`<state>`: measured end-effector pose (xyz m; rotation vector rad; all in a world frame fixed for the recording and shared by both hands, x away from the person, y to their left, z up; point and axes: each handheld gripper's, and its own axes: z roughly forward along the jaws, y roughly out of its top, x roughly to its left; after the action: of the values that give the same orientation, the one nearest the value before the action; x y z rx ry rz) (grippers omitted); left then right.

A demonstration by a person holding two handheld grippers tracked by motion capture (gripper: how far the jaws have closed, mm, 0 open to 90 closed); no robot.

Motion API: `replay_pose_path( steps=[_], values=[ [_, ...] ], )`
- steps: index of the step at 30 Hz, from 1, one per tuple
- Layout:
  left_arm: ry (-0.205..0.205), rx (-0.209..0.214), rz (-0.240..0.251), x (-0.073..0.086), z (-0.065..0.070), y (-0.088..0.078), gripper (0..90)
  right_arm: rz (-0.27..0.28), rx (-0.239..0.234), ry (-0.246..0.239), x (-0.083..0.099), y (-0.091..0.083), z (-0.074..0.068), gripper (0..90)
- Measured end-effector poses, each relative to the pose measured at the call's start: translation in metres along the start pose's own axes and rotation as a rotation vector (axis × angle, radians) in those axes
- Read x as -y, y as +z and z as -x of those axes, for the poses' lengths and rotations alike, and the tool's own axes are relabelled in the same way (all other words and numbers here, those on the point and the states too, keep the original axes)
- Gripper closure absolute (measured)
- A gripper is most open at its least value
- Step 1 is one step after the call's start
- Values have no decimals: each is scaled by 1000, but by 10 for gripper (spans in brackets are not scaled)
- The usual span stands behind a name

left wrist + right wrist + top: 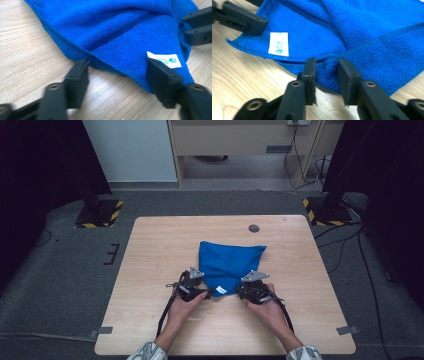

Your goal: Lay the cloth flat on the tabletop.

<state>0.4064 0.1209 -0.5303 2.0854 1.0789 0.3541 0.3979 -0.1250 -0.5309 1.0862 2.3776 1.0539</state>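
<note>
Jaws parted, the left gripper [117,75] and right gripper [327,72] straddle the near hem of a blue cloth [227,262] lying mid-table [150,245]; a clean lift likely means catching both layers before closing.

A light wooden desk [150,250] stands on grey carpet floor [65,270]. On the desk lies one crumpled blue cloth [227,262], near the middle, with a small white label [220,290] at its near corner. A dark round hole cover [254,228] sits near the far edge.
</note>
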Motion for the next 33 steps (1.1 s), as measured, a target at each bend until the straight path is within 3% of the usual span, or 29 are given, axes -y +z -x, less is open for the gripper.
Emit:
replay_pose_path(
  steps=[3,10,13,18,24,33],
  values=[
    [30,-38,3,0,2,0,483,-1,2,-2,0,0,1,757],
    [45,-19,29,2,1,1,756,4,-1,-13,0,0,0,844],
    [45,-8,33,1,1,2,827,10,-6,-12,0,0,1,854],
    [28,2,70,-1,-1,-7,859,34,-19,6,-3,-9,6,856],
    [27,-2,63,0,-3,-11,868,40,-31,41,-3,-21,20,856],
    [27,7,54,0,-3,-8,867,33,10,82,4,-28,46,859]
  ],
)
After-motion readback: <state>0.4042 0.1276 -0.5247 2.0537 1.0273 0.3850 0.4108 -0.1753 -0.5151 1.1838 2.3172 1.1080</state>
